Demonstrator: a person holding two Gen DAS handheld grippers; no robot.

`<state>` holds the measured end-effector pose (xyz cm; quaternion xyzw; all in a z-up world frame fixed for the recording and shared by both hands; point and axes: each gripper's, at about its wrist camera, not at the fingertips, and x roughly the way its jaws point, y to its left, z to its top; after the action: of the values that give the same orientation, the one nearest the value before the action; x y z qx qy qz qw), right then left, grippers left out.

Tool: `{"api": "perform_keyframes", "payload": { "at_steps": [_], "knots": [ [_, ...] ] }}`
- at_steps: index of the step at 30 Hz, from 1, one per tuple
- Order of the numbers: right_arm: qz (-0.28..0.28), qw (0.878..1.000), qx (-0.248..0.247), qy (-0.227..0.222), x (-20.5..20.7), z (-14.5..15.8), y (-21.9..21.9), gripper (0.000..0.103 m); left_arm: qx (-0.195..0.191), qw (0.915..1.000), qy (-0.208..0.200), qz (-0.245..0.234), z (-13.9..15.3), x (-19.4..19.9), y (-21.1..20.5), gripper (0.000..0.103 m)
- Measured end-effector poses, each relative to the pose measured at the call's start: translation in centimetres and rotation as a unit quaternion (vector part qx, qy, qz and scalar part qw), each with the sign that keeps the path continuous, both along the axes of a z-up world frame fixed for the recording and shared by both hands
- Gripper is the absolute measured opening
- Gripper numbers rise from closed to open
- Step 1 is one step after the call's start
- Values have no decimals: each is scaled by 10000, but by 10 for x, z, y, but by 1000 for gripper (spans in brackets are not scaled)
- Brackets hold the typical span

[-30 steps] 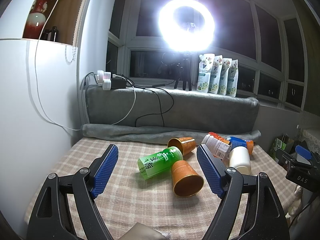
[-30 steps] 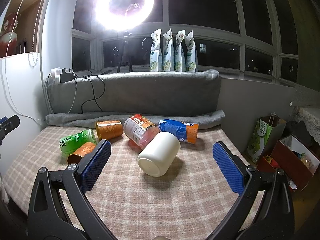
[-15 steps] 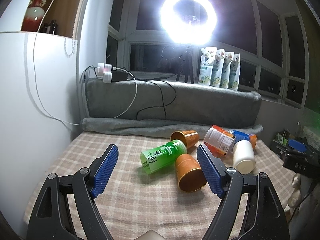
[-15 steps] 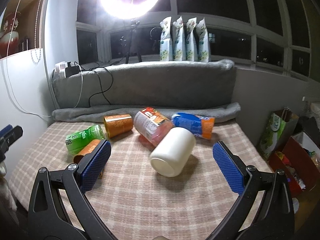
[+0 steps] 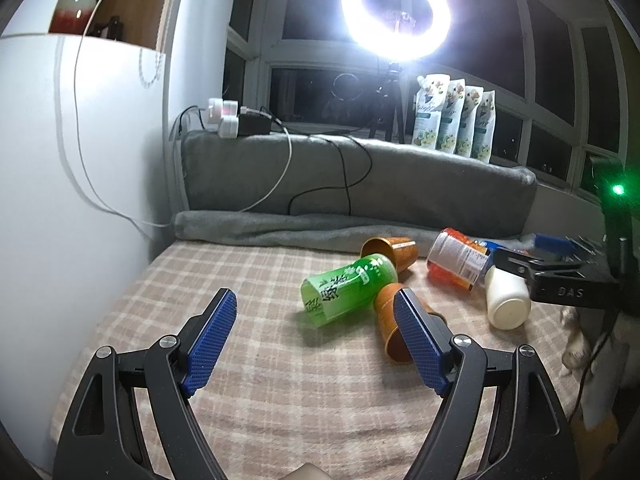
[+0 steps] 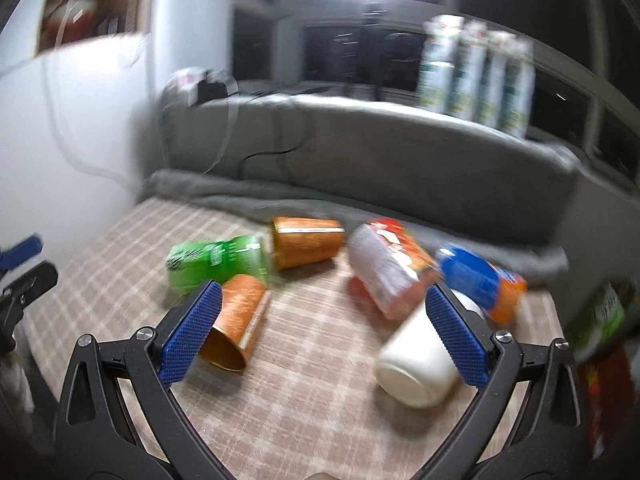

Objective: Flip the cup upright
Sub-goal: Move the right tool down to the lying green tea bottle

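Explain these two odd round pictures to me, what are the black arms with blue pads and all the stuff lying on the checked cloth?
Each picture comes from a camera mounted on a hand-held claw, looking forward between its two blue-padded fingers. A person holds one in each hand. The left claw and the right claw are both open and hold nothing. The right view is blurred. On the checked cloth lie tipped-over containers: a green bottle, two orange cups, a white cup, a red-labelled jar and a blue and orange one. All lie on their sides.
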<state>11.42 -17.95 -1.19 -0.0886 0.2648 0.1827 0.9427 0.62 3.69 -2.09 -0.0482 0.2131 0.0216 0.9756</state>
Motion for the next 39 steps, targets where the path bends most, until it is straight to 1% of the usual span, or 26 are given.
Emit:
{"api": "perform_keyframes", "payload": {
  "at_steps": [3, 4, 5, 7, 9, 11, 13, 14, 15, 16, 17, 19, 20, 22, 23, 25, 26, 27, 31, 34, 38, 39],
  "knots": [
    [547, 9974, -463, 26, 10, -1, 27, 103, -19, 9999, 102, 11, -6, 1, 3, 81],
    [653, 9963, -554, 27, 11, -1, 31, 103, -23, 9999, 148, 18, -8, 1, 5, 81],
    [905, 9933, -718, 60, 16, -1, 42, 103, -23, 9998, 187, 22, -11, 2, 5, 81],
    [1239, 9881, -899, 175, 25, -1, 56, 103, -25, 9996, 288, 35, -16, 2, 8, 81],
    [1557, 9797, -1232, 265, 37, -3, 75, 103, -38, 9993, 379, 36, -20, 3, 10, 81],
    [1862, 9695, -1557, 348, 49, -7, 92, 103, -48, 9989, 451, 65, -25, 3, 13, 81],
    [2227, 9562, -1820, 539, 59, -12, 108, 102, -90, 9986, 510, 97, -28, 2, 16, 81],
    [2436, 9466, -2014, 640, 64, -17, 118, 99, -114, 9984, 534, 113, -30, 2, 18, 81],
    [2544, 9402, -2160, 682, 67, -20, 125, 97, -137, 9983, 559, 132, -31, 2, 20, 81],
    [2644, 9335, -2312, 726, 70, -24, 131, 96, -149, 9981, 580, 155, -32, 2, 22, 81],
    [2757, 9241, -2541, 735, 75, -29, 141, 96, -164, 9980, 593, 173, -32, 3, 24, 81],
    [2893, 9135, -2765, 735, 78, -35, 152, 95, -206, 9976, 624, 208, -34, 4, 28, 81],
    [3028, 9045, -2895, 797, 82, -39, 159, 95, -221, 9975, 637, 226, -34, 5, 30, 81],
    [3191, 8930, -3047, 889, 86, -43, 167, 95, -269, 9971, 667, 266, -36, 7, 35, 81],
    [3276, 8847, -3186, 920, 88, -48, 172, 95, -287, 9969, 674, 289, -37, 8, 38, 81],
    [3353, 8746, -3369, 949, 92, -53, 179, 95, -353, 9964, 693, 334, -38, 10, 43, 81],
    [3413, 8665, -3516, 958, 94, -58, 184, 94, -377, 9962, 701, 350, -39, 10, 45, 81],
    [3450, 8611, -3609, 964, 95, -62, 187, 92, -409, 9959, 711, 370, -40, 11, 48, 81],
    [3598, 8380, -3987, 965, 98, -74, 199, 92, -447, 9953, 739, 444, -42, 12, 55, 81],
    [3665, 8290, -4118, 945, 99, -80, 207, 92, -472, 9949, 744, 491, -42, 13, 59, 81],
    [3668, 8242, -4207, 958, 107, -89, 217, 92, -500, 9944, 755, 538, -43, 14, 64, 81],
    [3656, 8234, -4235, 952, 109, -90, 219, 89, -509, 9943, 759, 546, -44, 14, 65, 81]
  ]
}}
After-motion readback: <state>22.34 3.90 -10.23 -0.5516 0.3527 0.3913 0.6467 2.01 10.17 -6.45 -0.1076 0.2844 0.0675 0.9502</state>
